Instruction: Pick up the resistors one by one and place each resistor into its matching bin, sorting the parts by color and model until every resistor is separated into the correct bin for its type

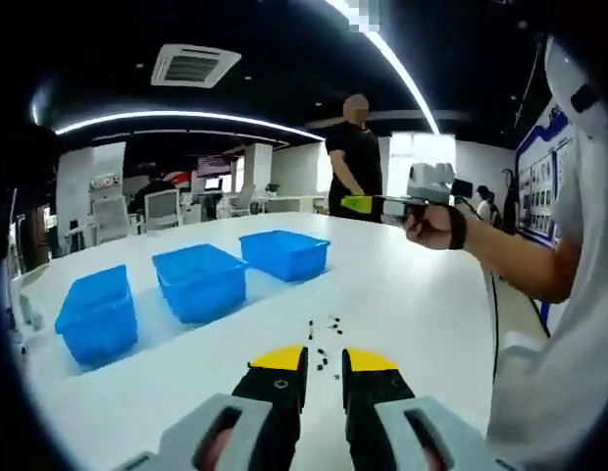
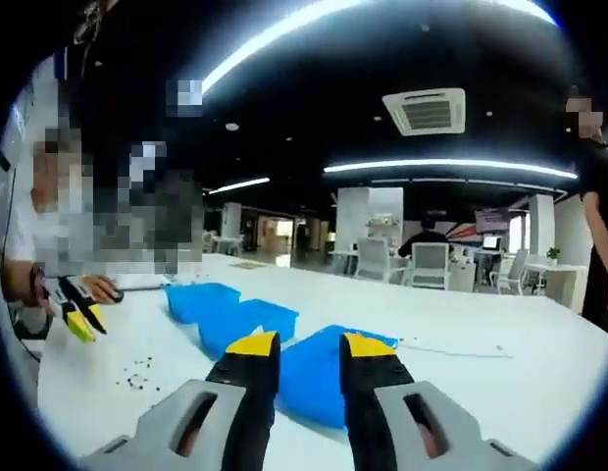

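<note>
- The left claw (image 1: 325,365) hung low over the white table (image 1: 412,294), its two yellow-tipped jaws parted by a narrow gap with nothing between them.
- The resistors (image 1: 325,339), a loose scatter of small dark specks, lay on the table just ahead of that claw's tips, the nearest almost in line with the gap. They were too small to tell which way any one of them lay, or its color.
- The three blue bins (image 1: 201,283) stood in a row ahead and to the left of the left claw, well apart from the scatter, with bare table between.
- The right claw (image 2: 310,350) was held up off the table, jaws parted and empty. From it the resistors (image 2: 137,376) lay low and to the left, well apart, and the bins (image 2: 247,324) sat straight ahead.
- In the left gripper view, the right claw (image 1: 361,204) showed high and to the right in the person's hand (image 1: 431,226).
- Judged from this, the left claw was much the nearer to the resistors; a short reach forward and down would meet them.
- The near table edge ran to the right of the left claw, beside the person's body; room ahead looked open.
</note>
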`<action>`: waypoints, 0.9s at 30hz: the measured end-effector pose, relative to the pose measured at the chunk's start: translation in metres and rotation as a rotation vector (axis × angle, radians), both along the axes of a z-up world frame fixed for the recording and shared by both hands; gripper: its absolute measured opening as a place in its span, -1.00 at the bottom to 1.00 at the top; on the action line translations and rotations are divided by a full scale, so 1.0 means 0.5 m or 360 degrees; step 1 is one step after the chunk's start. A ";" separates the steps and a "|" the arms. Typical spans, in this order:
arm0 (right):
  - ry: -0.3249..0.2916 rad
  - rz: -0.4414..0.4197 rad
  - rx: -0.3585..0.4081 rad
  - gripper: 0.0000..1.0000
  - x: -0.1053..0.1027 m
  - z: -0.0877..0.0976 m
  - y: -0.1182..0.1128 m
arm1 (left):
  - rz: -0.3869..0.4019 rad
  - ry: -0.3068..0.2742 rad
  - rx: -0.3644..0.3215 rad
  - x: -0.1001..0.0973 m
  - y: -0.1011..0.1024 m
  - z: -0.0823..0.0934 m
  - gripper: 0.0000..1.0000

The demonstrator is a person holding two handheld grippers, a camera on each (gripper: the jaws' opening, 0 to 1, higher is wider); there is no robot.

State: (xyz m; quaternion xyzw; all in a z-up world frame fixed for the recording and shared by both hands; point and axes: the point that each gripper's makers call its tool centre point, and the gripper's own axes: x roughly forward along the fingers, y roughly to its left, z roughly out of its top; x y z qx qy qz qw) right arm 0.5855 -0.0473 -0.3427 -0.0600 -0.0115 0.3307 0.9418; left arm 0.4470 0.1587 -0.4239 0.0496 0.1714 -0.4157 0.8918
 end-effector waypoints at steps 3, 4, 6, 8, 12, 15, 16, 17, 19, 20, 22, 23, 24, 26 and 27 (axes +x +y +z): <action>-0.0028 0.0005 -0.0040 -0.47 -0.030 -0.005 -0.009 | -0.0065 0.0048 0.0090 0.017 -0.019 -0.007 -0.66; -0.0037 0.0006 -0.0042 -0.47 -0.042 -0.008 -0.011 | -0.0074 0.0051 0.0108 0.020 -0.020 -0.009 -0.66; -0.0049 0.0008 -0.0038 -0.48 -0.066 -0.014 -0.010 | -0.0135 0.0096 0.0236 0.037 -0.034 -0.027 -0.66; -0.0049 -0.0003 -0.0056 -0.48 -0.089 -0.027 -0.008 | -0.0170 0.0133 0.0313 0.049 -0.041 -0.041 -0.66; -0.0023 0.0026 -0.0123 -0.48 -0.137 -0.056 -0.007 | -0.0208 0.0213 0.0359 0.085 -0.065 -0.061 -0.66; -0.0011 0.0015 -0.0094 -0.48 -0.166 -0.055 -0.021 | -0.0230 0.0273 0.0442 0.103 -0.072 -0.077 -0.66; -0.0017 0.0011 -0.0072 -0.48 -0.177 -0.050 -0.026 | -0.0236 0.0279 0.0453 0.107 -0.074 -0.080 -0.66; -0.0027 -0.0005 -0.0045 -0.48 -0.188 -0.044 -0.035 | -0.0251 0.0323 0.0486 0.110 -0.075 -0.087 -0.66; -0.0040 -0.0024 -0.0034 -0.48 -0.201 -0.040 -0.046 | -0.0261 0.0377 0.0504 0.116 -0.079 -0.097 -0.66; -0.0050 -0.0043 -0.0030 -0.48 -0.207 -0.036 -0.054 | -0.0266 0.0401 0.0495 0.119 -0.082 -0.100 -0.66; -0.0062 -0.0078 -0.0011 -0.48 -0.215 -0.031 -0.070 | -0.0269 0.0441 0.0498 0.122 -0.087 -0.108 -0.66; -0.0065 -0.0087 -0.0005 -0.48 -0.218 -0.030 -0.077 | -0.0264 0.0451 0.0517 0.123 -0.087 -0.112 -0.66; -0.0070 -0.0097 -0.0001 -0.48 -0.221 -0.029 -0.083 | -0.0260 0.0465 0.0541 0.123 -0.087 -0.116 -0.67; -0.0077 -0.0108 -0.0002 -0.48 -0.226 -0.029 -0.094 | -0.0258 0.0450 0.0544 0.131 -0.092 -0.115 -0.69; -0.0079 -0.0110 -0.0009 -0.49 -0.226 -0.029 -0.097 | -0.0256 0.0448 0.0552 0.132 -0.094 -0.114 -0.69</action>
